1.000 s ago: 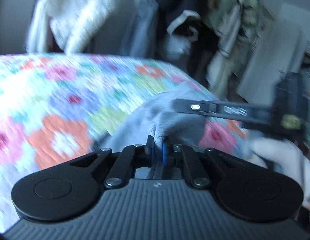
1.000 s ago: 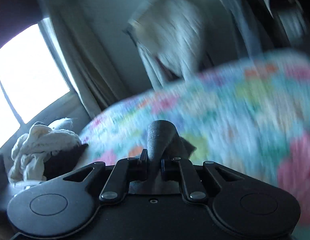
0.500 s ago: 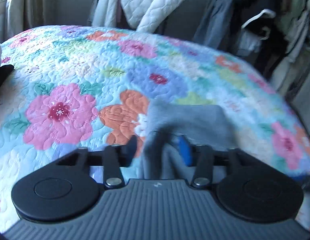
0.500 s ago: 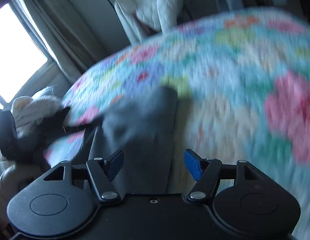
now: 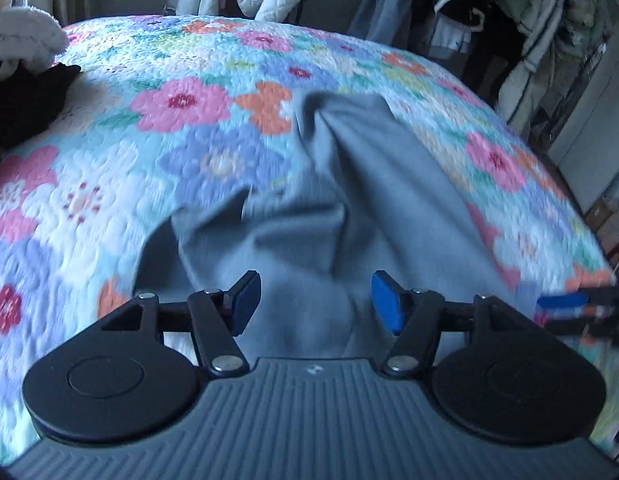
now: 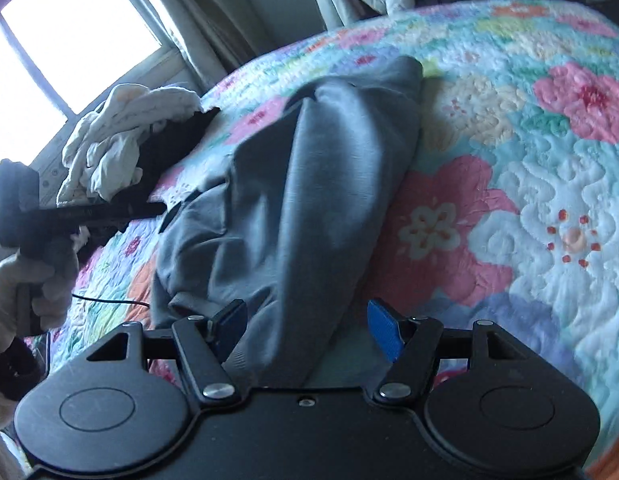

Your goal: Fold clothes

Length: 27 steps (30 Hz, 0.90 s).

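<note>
Both jaws stand apart: the left hand-held gripper [image 5: 314,300] and the right hand-held gripper [image 6: 307,330] hover empty over the grey garment [image 5: 349,200], which lies rumpled on the flowered quilt [image 5: 181,100] near the bed's near edge. It looks light, limp and wrinkle-prone; its hem corners seem the best holds.

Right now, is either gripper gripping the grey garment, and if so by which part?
Neither. The left gripper and right gripper both stand open over the grey garment, which lies rumpled on the floral quilt.
</note>
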### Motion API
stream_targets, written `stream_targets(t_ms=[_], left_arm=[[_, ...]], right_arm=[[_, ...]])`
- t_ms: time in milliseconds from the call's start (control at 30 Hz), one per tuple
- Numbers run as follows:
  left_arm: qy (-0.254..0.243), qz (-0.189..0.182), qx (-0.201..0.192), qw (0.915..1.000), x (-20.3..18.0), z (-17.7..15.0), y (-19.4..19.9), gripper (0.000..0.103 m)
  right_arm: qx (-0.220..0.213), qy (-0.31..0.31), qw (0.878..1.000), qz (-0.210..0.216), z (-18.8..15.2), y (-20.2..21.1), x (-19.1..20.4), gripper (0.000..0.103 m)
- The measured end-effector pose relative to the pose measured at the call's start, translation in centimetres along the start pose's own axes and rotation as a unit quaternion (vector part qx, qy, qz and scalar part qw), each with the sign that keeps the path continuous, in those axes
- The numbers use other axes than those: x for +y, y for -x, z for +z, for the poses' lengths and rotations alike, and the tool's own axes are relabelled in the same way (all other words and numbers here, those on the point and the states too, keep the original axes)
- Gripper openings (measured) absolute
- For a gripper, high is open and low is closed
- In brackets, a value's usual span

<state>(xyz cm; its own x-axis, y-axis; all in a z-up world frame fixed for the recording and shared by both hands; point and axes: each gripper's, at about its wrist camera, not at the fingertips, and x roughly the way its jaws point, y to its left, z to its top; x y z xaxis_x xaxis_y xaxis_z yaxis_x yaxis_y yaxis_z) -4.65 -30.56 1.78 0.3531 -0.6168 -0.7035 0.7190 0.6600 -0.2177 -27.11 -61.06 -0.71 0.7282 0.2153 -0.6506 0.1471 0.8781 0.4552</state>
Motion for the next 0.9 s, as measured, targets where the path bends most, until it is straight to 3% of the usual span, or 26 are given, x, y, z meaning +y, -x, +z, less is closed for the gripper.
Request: stream_targets(t_ms=[167, 267, 333, 400, 567, 667, 767, 833, 867, 900], left_arm=[[-0.051, -0.022, 0.004, 0.9985, -1.9, -4.5, 1.6, 0.063], [-0.115, -0.005, -0.001, 0.9934, -4.1, -5.3, 1.0, 0.068], [-0.169, 0.031, 0.024, 0.9848, -5.7, -5.8, -1.0, 0.070], [-0.220, 0.075, 0.059, 0.9709, -7.1, -6.3, -3.3, 0.070], [-0.190, 0.116, 0.043, 0.9740, -6.5, -4.6, -3.5, 0.070], [-0.172, 0.140, 0.034, 0.9746, -6.2, -3.5, -3.7, 0.073], [-0.146, 0.136, 0.030, 0.9794, -5.5, -2.8, -3.8, 0.073], [-0.158, 0.139, 0.030, 0.9772, -5.8, -3.0, -4.4, 0.073], [-0.167, 0.140, 0.029, 0.9755, -6.1, -3.2, -4.6, 0.068], [-0.167, 0.137, 0.025, 0.9761, -6.3, -3.4, -4.7, 0.054]], right_arm=[[-0.005, 0.067, 0.998, -0.019, -2.1, 0.5, 4.9, 0.073], [0.001, 0.143, 0.985, -0.095, -3.7, -1.0, 7.4, 0.074], [0.009, 0.198, 0.969, -0.147, -4.8, -2.8, 8.3, 0.074], [0.008, 0.222, 0.956, -0.192, -5.0, -3.7, 8.5, 0.072], [-0.057, 0.140, 0.963, -0.221, -2.1, -1.3, 5.9, 0.071], [-0.069, 0.143, 0.954, -0.254, -1.3, -0.8, 4.8, 0.071], [-0.065, 0.104, 0.967, -0.223, -1.4, -0.7, 3.9, 0.072], [-0.061, 0.094, 0.971, -0.210, -1.7, -1.0, 3.7, 0.073], [-0.057, 0.096, 0.972, -0.206, -2.0, -1.3, 3.7, 0.073], [-0.054, 0.099, 0.973, -0.203, -2.2, -1.6, 3.8, 0.073]])
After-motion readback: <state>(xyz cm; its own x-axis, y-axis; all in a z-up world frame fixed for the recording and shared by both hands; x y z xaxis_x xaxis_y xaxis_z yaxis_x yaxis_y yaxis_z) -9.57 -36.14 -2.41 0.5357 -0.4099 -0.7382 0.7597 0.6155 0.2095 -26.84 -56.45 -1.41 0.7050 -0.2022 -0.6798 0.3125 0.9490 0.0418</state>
